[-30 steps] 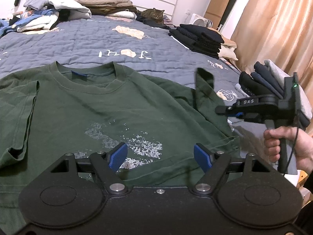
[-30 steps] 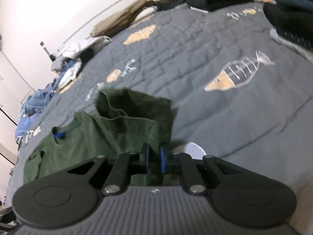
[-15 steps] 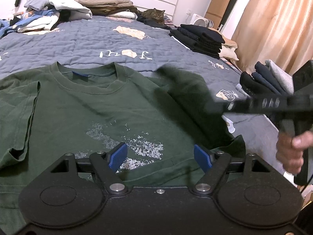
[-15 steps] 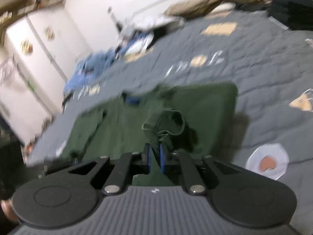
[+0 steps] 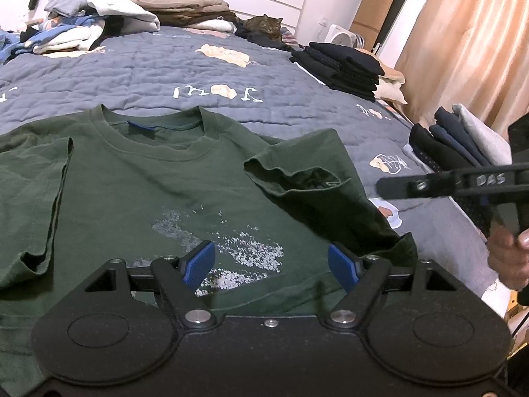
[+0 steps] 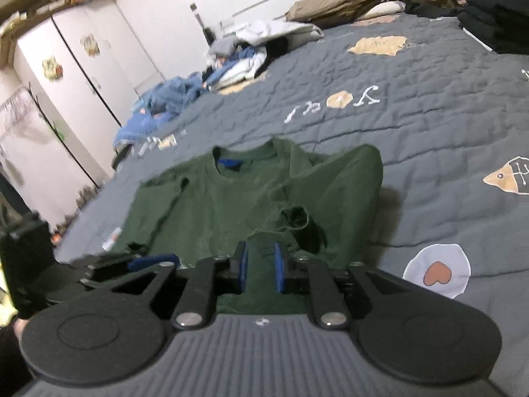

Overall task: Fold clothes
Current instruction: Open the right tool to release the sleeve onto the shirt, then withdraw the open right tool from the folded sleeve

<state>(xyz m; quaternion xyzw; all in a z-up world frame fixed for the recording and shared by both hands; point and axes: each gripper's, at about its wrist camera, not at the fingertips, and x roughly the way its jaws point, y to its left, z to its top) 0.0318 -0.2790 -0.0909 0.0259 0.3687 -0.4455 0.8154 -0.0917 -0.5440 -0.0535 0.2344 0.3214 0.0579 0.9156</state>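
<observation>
Sleeves in on the dark green cotton T-shirt (image 5: 139, 198); our left gripper (image 5: 271, 266) wide open, empty; right gripper (image 6: 261, 266) part-open, nothing gripped. Next, we reckon: lift hem to collar.

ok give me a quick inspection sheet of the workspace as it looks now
surface: bed with a grey quilt, cartoon patches on it
job's things: green t-shirt lies face up, collar away from the camera; one sleeve is folded in over the chest
clutter: loose clothes heap near the headboard, folded dark stack, second folded stack at the bed's edge
grippers: left gripper open above the shirt's hem; right gripper open, nothing between its pads
cables: nothing seen
surroundings: cat by the headboard, curtain, white wardrobe
</observation>
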